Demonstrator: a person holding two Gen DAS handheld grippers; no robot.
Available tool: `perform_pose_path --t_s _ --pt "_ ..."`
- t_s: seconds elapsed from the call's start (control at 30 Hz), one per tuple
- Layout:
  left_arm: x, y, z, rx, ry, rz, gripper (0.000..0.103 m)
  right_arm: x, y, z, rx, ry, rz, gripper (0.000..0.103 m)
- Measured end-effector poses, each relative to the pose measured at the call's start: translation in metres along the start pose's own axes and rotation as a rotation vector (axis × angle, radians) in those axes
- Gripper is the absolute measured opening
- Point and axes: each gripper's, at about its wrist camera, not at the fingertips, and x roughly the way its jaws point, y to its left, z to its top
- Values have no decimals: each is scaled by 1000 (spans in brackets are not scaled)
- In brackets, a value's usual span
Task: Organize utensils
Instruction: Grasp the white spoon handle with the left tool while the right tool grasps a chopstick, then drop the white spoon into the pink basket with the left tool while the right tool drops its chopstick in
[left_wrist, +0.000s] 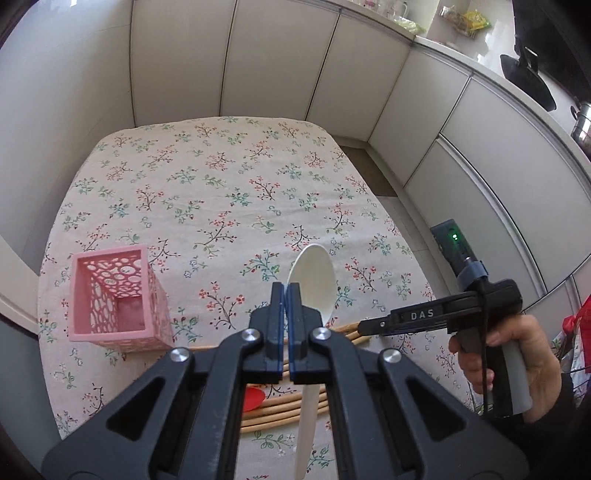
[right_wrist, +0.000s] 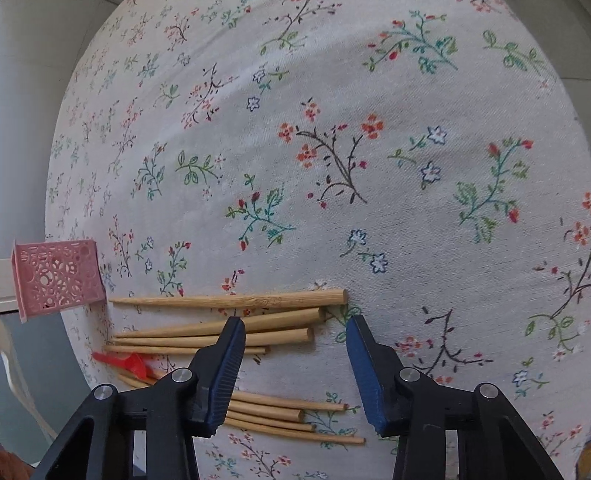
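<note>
Gripping white spoon (left_wrist: 314, 280), left tongs (left_wrist: 285, 291); right tongs (right_wrist: 295, 328) parted over chopsticks (right_wrist: 229, 301); pink basket (left_wrist: 110, 295) empty.

Two hand-held black grippers with blue-padded fingers

The left gripper (left_wrist: 285, 291) has black plastic arms with triangular cut-outs, four round silver screws at the pivots, and dark blue fingers (left_wrist: 275, 321) with flat pads. The right gripper (right_wrist: 295, 325) is built alike: black linkage arms, silver screw heads, and blue fingers (right_wrist: 364, 365) whose inner faces are finely ribbed. Seen from the side, its black body bears the white letters "DAS". Above those letters sits a dark grey-blue block with a small green light; a thin black cable runs down just behind them, past the grey handle. The person's hand (left_wrist: 491, 354) on that handle ends in a dark sleeve.
</note>
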Motion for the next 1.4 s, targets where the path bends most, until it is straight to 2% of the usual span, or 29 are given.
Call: perform_pose_path --t_s 0.17,0.33,0.43,0.6,0.7,0.73,0.83,0.97,1.13,1.27,1.4 --pt "-4 15 -9 -17 -6 15 2 -1 0 7 88 -74 31 50" --pt "-10 32 -12 -47 -14 12 2 1 15 19 114 -144 20 50" --pt "-14 39 -10 -72 -23 4 2 3 27 28 143 -185 -27 50" --pt "-19 42 -8 -81 -42 -6 2 7 47 36 209 -241 -168 47" --pt "-22 43 -6 -82 -56 3 2 9 55 39 252 -270 -269 36" --pt "-23 44 -6 -83 -63 10 2 10 57 40 266 -281 -293 30" --pt "-29 47 -5 -88 -85 13 2 10 58 43 294 -314 -315 18" --pt "-39 54 -4 -105 -138 -3 2 7 51 48 305 -336 -251 13" --pt "-56 68 1 -143 -249 -7 2 1 34 44 302 -350 -92 11" --pt "-72 78 5 -169 -371 21 2 -18 43 32 235 -392 -18 10" --pt "-79 86 9 -177 -472 68 2 -50 65 18 134 -477 19 9"
